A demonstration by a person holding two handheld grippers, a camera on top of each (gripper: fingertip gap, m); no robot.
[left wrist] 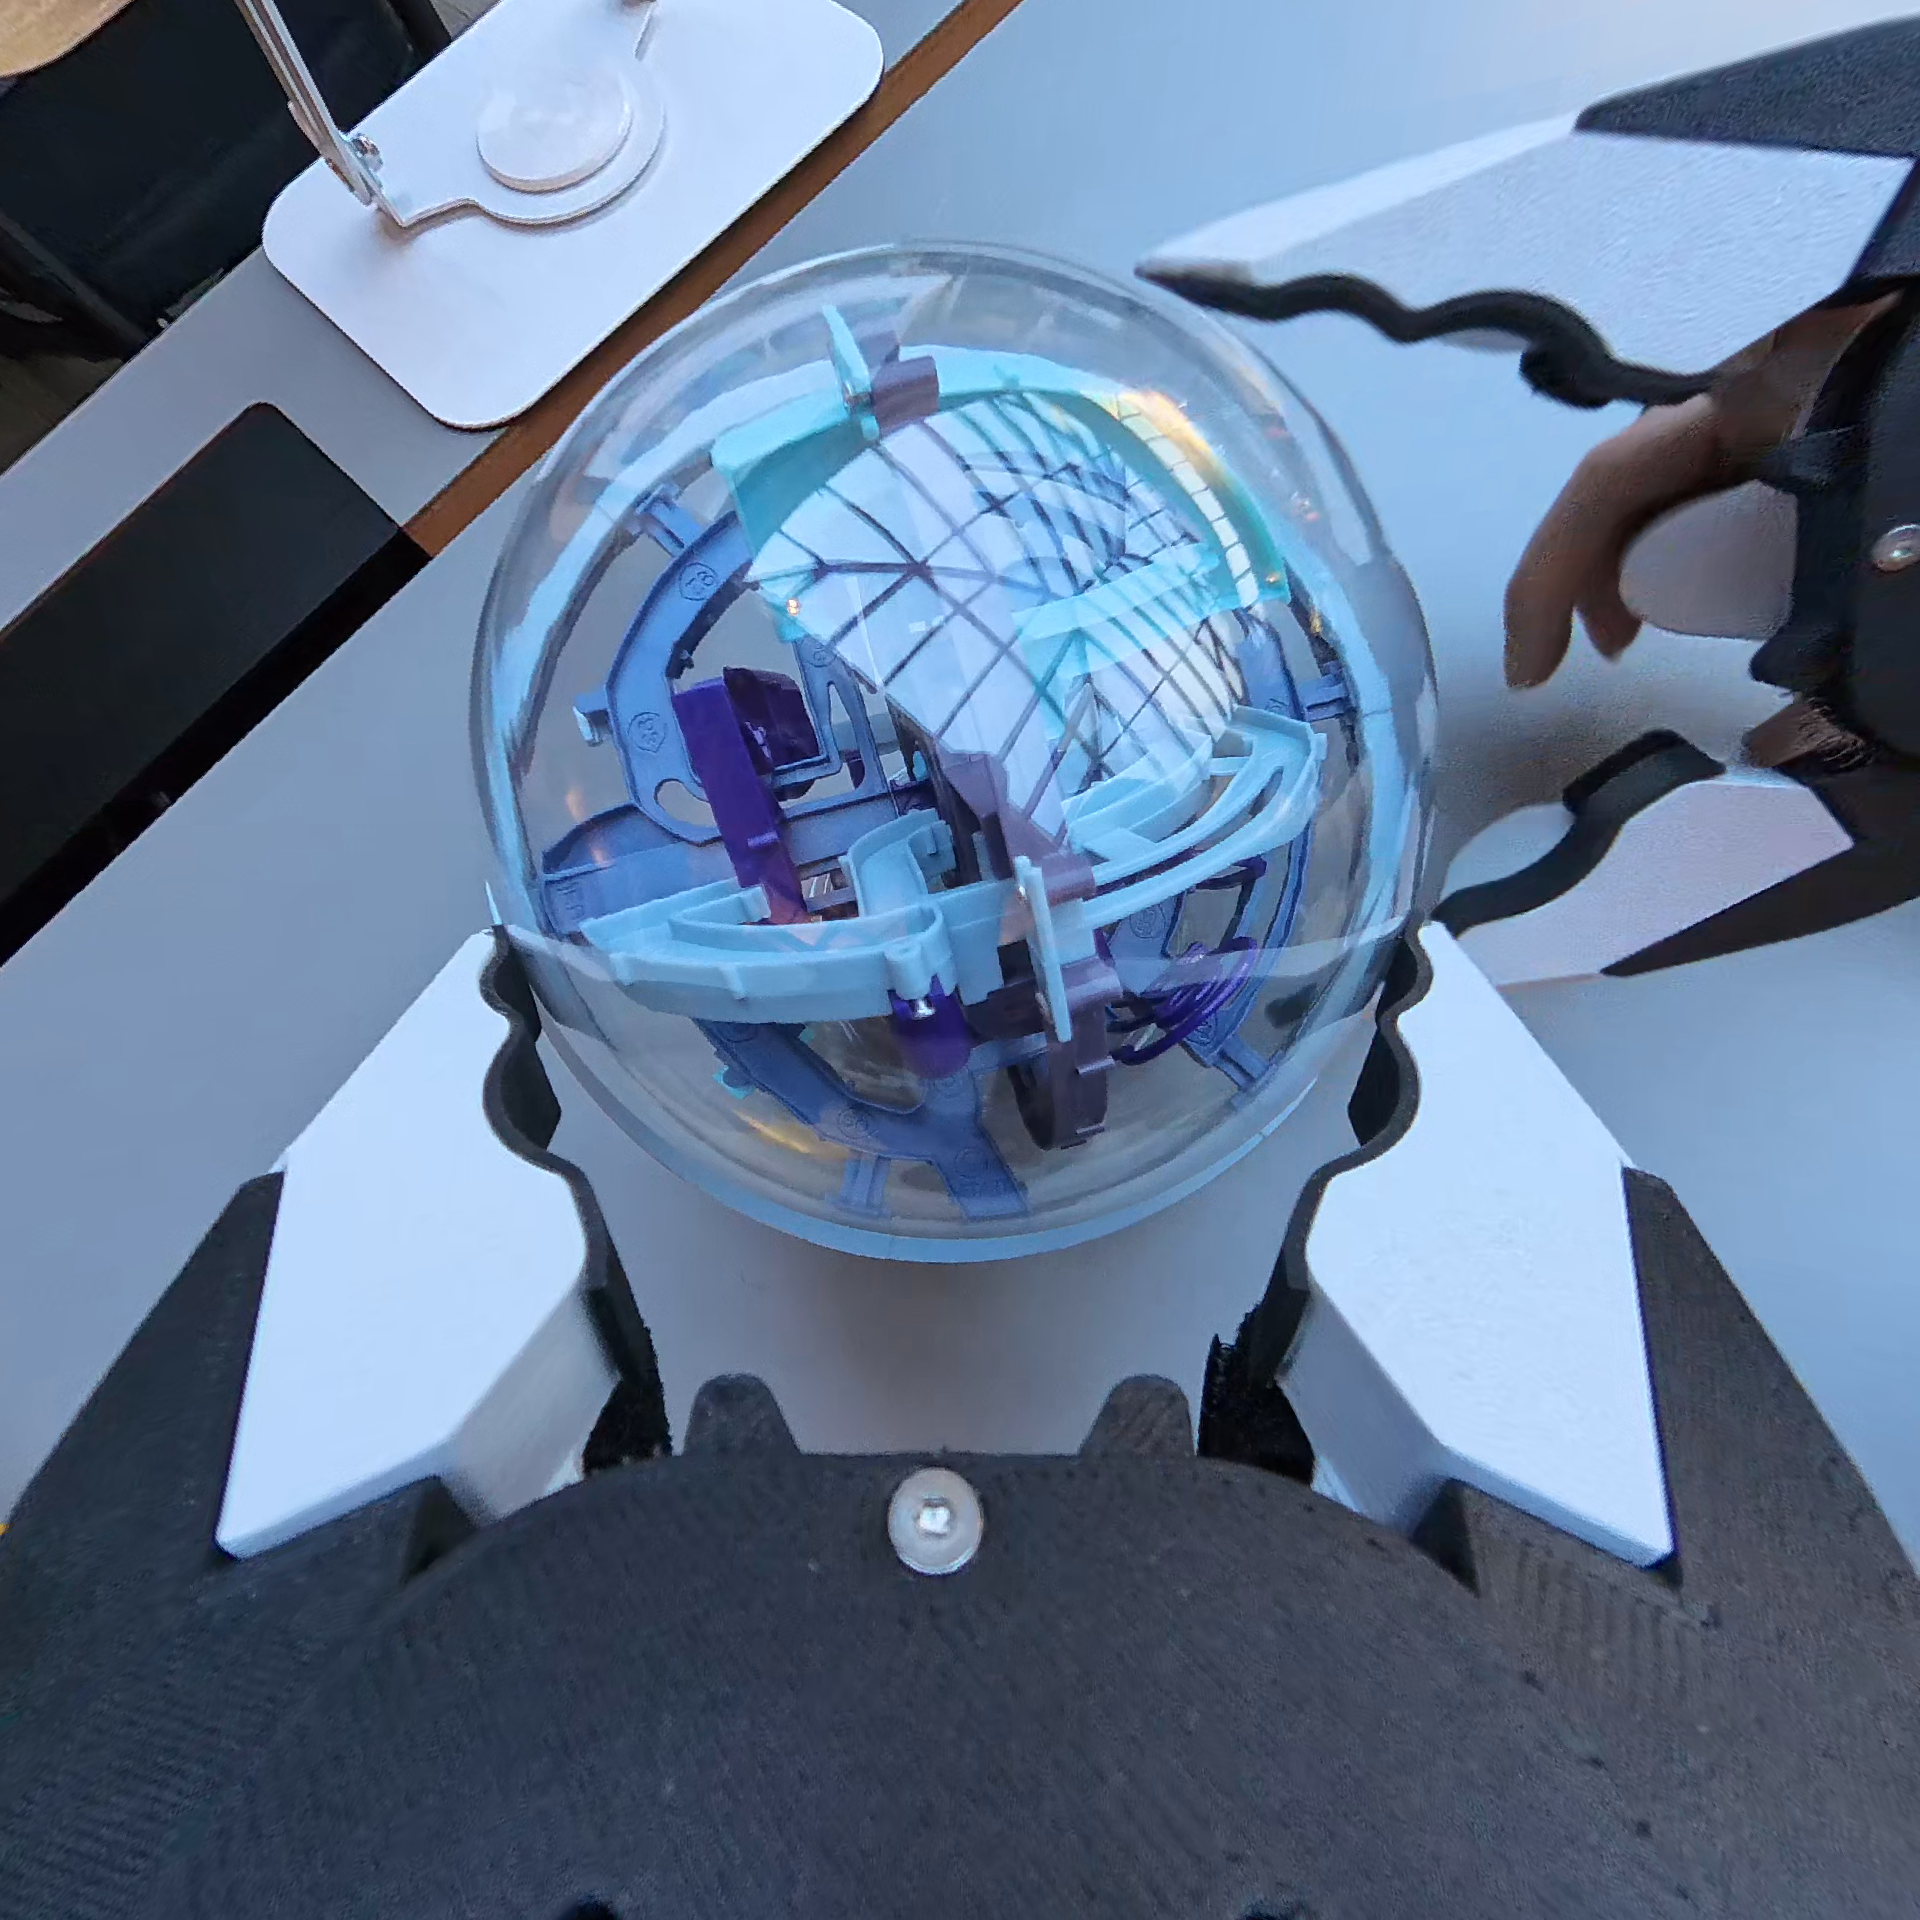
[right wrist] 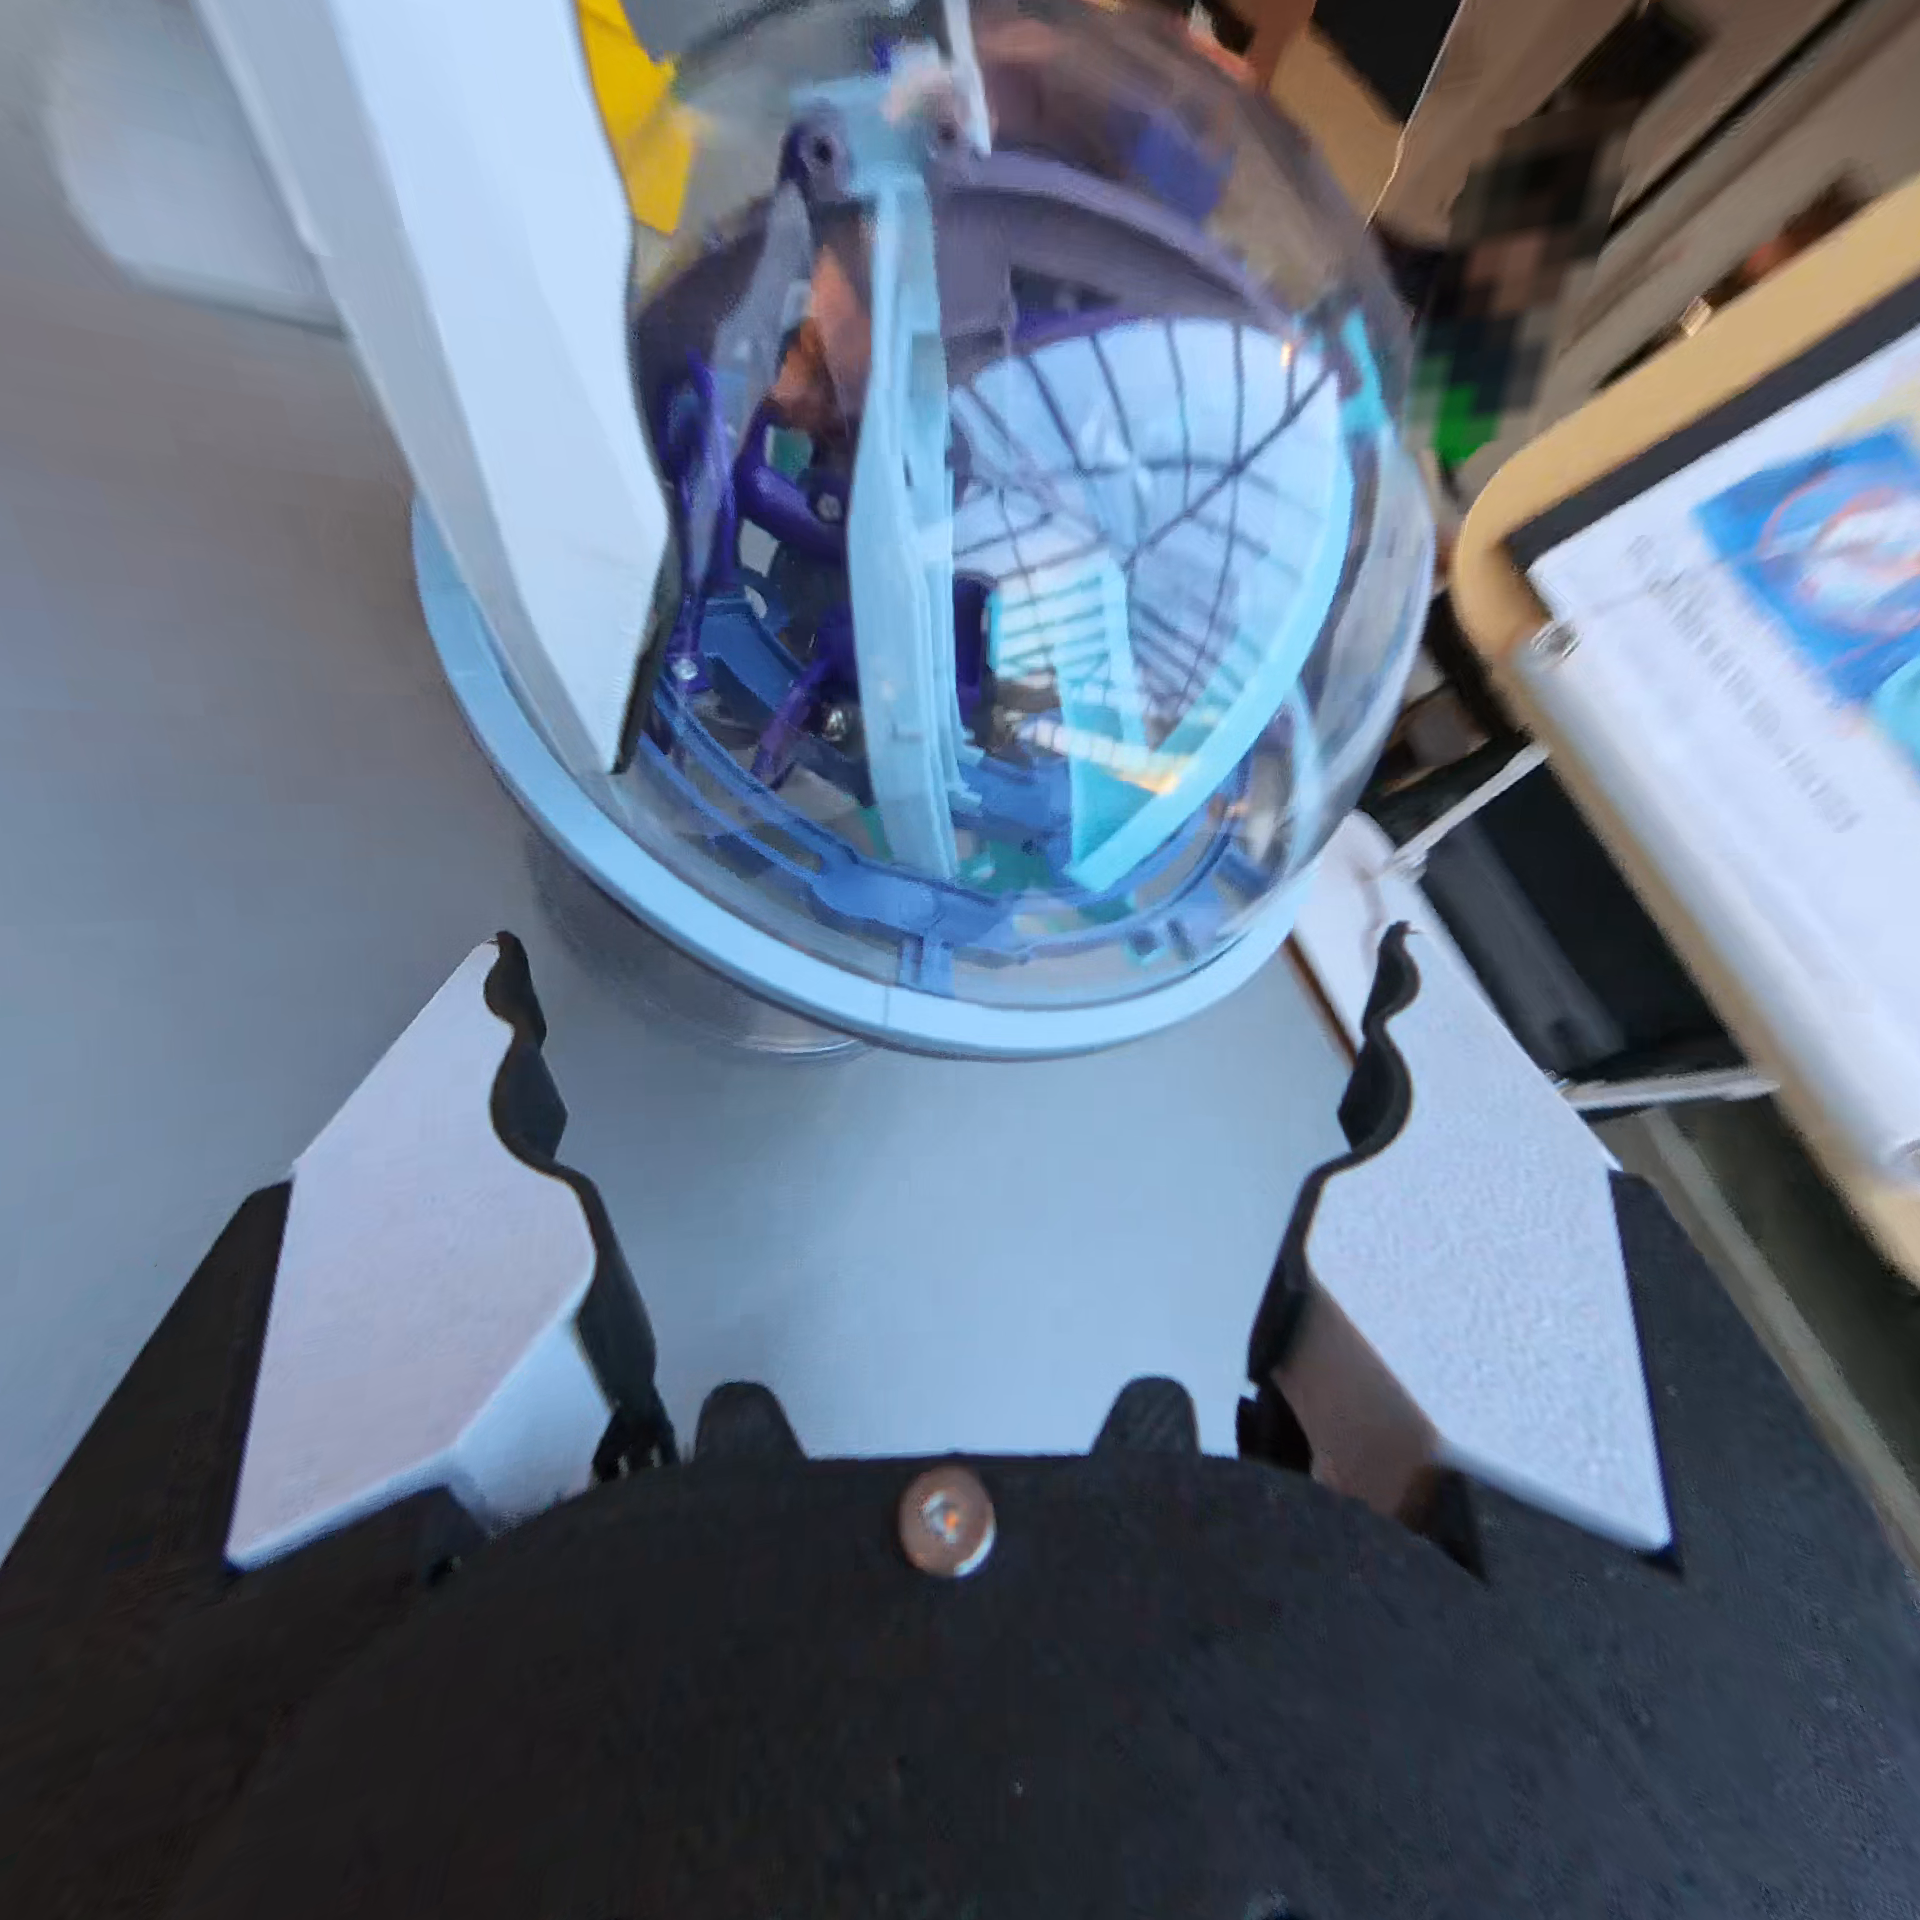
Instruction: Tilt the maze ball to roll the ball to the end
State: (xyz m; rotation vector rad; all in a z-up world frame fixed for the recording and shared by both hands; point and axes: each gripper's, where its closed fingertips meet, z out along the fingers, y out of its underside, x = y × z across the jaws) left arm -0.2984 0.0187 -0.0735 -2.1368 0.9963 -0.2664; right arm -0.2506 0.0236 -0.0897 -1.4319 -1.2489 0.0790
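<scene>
The maze ball [left wrist: 956,707] is a clear sphere with blue, light blue and purple tracks inside. It rests on a pale ring [left wrist: 935,1242] on the grey table [left wrist: 208,1039]. My left gripper [left wrist: 951,951] straddles it with jaws wide, and both black wavy pads [left wrist: 514,997] touch its sides. My right gripper [left wrist: 1382,613] hangs open and empty just right of the sphere, with a hand [left wrist: 1590,540] behind it. In the right wrist view the maze ball [right wrist: 1091,540] lies ahead of my open right gripper [right wrist: 951,940], not touching it. A white left-gripper finger [right wrist: 488,364] lies along the ball's left side. I cannot pick out the small ball inside.
A white pad [left wrist: 727,114] with a clear disc [left wrist: 566,130] and a metal stand leg lies at the far left by the table edge. A black slab [left wrist: 197,644] lies beside it. A wood-framed board with a printed page [right wrist: 1714,748] stands close on the right.
</scene>
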